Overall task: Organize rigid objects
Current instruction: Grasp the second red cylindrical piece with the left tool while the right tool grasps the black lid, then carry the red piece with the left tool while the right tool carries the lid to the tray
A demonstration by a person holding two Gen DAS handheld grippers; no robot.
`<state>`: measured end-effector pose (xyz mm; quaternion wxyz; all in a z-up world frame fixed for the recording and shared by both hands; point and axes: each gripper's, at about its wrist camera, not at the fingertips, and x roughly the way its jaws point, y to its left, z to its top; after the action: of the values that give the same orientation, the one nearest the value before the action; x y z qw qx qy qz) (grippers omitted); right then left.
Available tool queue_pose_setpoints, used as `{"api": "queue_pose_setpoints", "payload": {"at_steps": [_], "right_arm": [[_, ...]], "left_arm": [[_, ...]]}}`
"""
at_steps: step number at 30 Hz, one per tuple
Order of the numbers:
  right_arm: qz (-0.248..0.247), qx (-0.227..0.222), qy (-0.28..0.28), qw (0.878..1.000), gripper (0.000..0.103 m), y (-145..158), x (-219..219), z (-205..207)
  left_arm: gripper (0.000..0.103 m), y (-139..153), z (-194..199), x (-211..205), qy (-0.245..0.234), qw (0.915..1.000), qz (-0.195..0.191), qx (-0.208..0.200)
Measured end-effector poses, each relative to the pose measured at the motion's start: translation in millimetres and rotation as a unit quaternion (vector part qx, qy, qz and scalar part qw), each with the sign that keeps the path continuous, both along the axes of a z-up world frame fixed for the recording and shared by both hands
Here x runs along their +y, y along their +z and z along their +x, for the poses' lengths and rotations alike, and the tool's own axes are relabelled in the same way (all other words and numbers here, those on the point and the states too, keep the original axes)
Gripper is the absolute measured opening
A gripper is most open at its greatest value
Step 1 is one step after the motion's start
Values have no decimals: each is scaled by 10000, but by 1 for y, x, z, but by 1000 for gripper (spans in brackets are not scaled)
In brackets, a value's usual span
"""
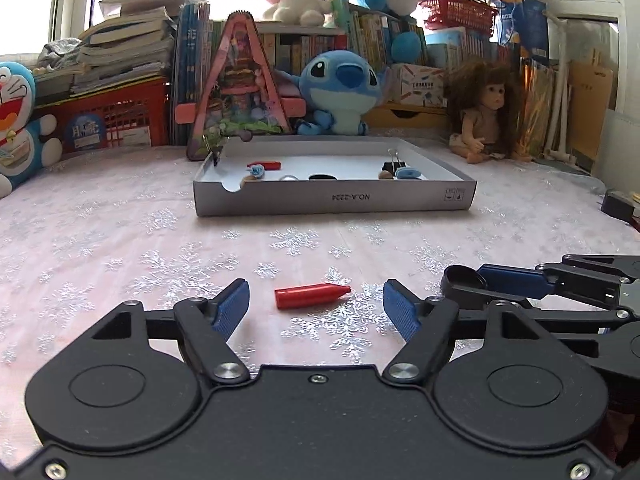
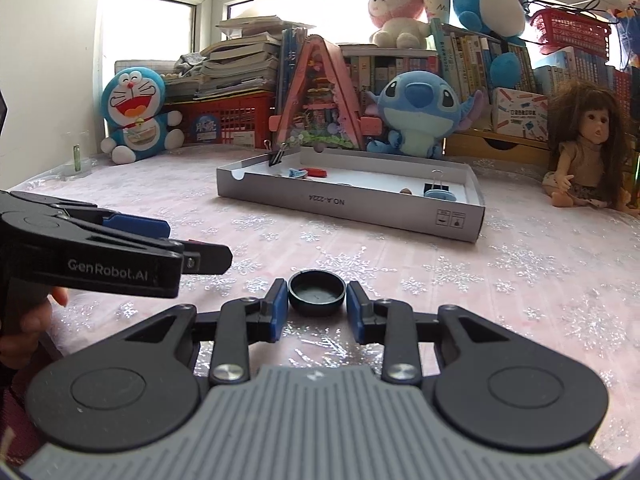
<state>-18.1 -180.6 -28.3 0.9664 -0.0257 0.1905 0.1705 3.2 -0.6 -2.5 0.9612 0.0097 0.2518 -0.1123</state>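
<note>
The grey cardboard tray (image 1: pixel 334 198) carries "NO.A-2224" printed upside down on its near outer wall, readable in both wrist views, with two small boxed handling symbols near that wall's right corner. The left gripper (image 2: pixel 200 246), seen from the right wrist camera, bears "GenRobot.AI" in pale letters on the side of its black body. A round blue label on the red crate (image 1: pixel 104 128) at the table's far left edge has characters too blurred to read, as do the book spines.

A crayon (image 1: pixel 310 297) lies on the tablecloth (image 1: pixel 120 240) before the tray (image 1: pixel 336 198) — a cap (image 2: pixel 316 290) to its right.
</note>
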Motion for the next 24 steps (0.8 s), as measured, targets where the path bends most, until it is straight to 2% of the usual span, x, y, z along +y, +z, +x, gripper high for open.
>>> {"api": "queue_pose_setpoints", "payload": {"at_steps": [7, 9, 11, 12, 24], "right_arm": [[73, 5, -235, 9997, 37, -1, -5, 3], [97, 21, -263, 9996, 37, -1, -6, 3], [105, 28, -275, 9996, 37, -1, -7, 4], [106, 23, -281, 9995, 37, -2, -7, 3], [64, 56, -379, 9992, 37, 6, -9, 8]], "left_arm": [[64, -5, 11, -3, 187, 9996, -22, 189], [58, -5, 12, -3, 206, 9996, -15, 181], [45, -4, 15, -4, 198, 9996, -29, 211], [42, -4, 15, -4, 191, 9996, -40, 219], [42, 6, 15, -8, 111, 9999, 9, 115]]}}
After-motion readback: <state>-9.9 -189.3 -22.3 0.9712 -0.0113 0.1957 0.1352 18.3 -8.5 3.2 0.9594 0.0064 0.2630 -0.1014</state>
